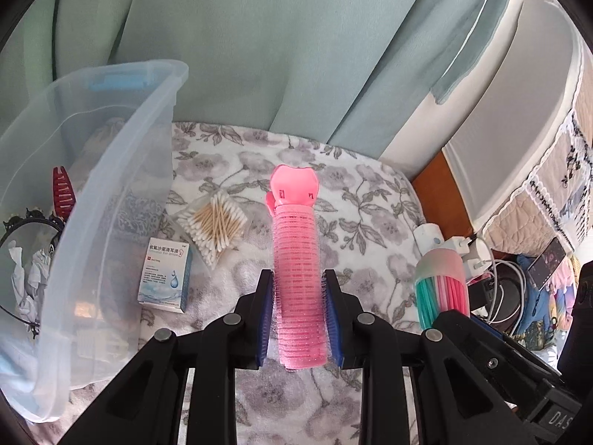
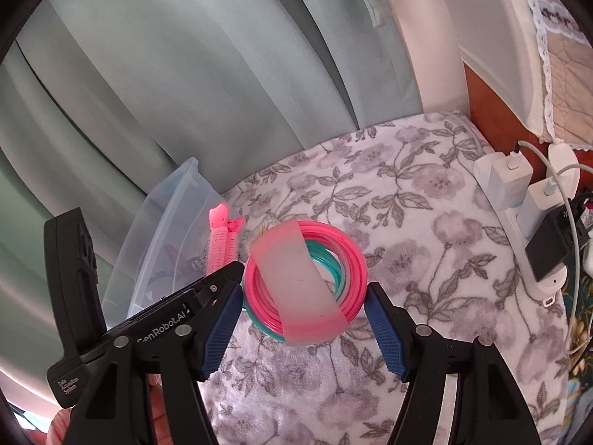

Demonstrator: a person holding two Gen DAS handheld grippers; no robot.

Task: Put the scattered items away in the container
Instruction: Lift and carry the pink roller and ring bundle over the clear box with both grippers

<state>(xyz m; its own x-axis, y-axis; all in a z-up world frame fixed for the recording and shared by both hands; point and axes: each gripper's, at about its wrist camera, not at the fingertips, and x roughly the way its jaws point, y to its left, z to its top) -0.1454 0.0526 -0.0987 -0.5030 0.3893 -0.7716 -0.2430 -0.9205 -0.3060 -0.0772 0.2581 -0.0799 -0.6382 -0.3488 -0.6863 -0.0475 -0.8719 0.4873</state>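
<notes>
The left gripper (image 1: 298, 315) clamps a pink hair roller (image 1: 296, 270) above the floral blanket (image 1: 370, 222). To its left stands a clear plastic container (image 1: 111, 170); beside that lie a white box (image 1: 166, 278) and cotton swabs (image 1: 213, 222).

Left claw (image 1: 298, 315), right claw (image 2: 304, 328): black arms, blue ribbed pads, silver rivets.

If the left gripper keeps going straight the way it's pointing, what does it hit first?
Probably the floral blanket. The left gripper, shut on the pink hair roller, aims past the cotton swabs, right of the clear container; depth is unclear.
</notes>
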